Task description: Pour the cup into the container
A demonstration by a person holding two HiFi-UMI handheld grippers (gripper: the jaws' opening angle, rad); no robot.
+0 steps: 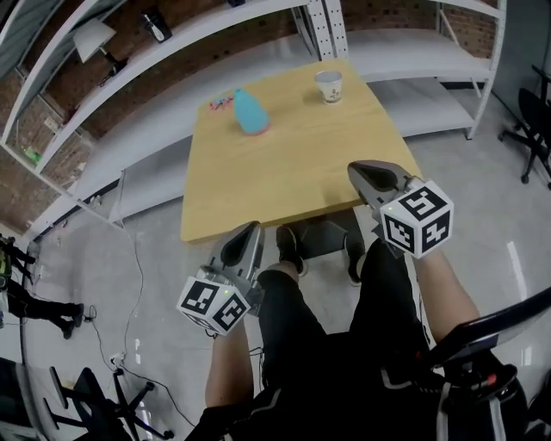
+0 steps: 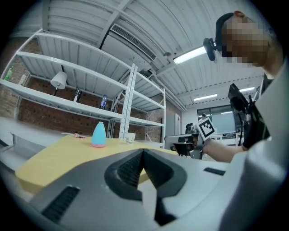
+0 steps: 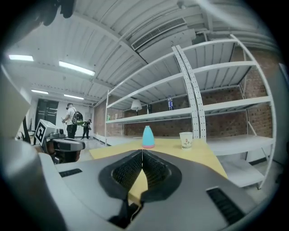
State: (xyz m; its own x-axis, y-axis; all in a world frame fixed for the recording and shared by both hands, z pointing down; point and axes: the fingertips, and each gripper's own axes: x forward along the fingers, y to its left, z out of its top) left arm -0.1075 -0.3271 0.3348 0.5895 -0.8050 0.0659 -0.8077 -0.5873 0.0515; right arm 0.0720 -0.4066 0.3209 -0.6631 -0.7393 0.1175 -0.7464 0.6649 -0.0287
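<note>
Honey wood, sky blue, black-on-white squares

The table (image 1: 284, 172) is a warm honey-yellow wood tone. At its 11 o'clock the container (image 1: 250, 111) is sky blue with a pink band round the base. At 10 o'clock lies a small pink-and-red scrap (image 1: 219, 103), too small to make out. At 1 o'clock the cup (image 1: 329, 86) is white with a faint printed mark. The left gripper (image 1: 250, 226) and right gripper (image 1: 355, 169) are mid grey with black ribbed pads (image 3: 128, 169). Each carries a white cube (image 1: 215, 303) patterned with black squares. The shelves (image 1: 405, 47) are pale grey-white, the wall (image 1: 387, 13) is red-brown brick, the floor (image 1: 112, 258) is glossy grey and the trousers (image 1: 327, 336) are black.
</note>
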